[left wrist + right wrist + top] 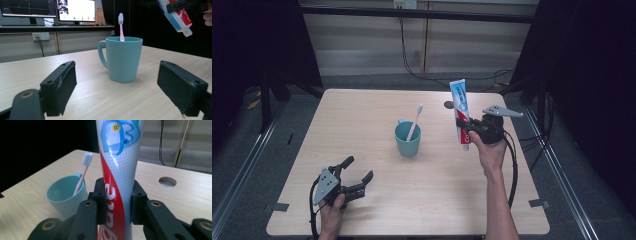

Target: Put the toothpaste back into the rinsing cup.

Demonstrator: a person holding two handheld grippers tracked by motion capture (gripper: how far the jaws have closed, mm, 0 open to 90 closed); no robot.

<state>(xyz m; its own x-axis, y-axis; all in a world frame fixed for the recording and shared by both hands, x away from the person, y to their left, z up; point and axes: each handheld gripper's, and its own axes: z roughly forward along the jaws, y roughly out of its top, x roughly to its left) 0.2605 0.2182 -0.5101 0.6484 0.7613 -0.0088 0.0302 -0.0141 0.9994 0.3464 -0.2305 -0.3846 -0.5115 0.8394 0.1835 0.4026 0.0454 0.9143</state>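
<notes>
A teal mug stands upright mid-table with a pink toothbrush leaning in it, bristles up. My right gripper is shut on a white, blue and red toothpaste tube, held up in the air to the right of the mug with the cap end down and pads on both sides of the tube. My left gripper rests low near the front left of the table, open, pointing at the mug with nothing between its pads.
The wooden table has a round cable hole near its far edge, behind the tube. Dark frame posts and floor rails flank the table. Monitors stand on a desk in the background of the left gripper view.
</notes>
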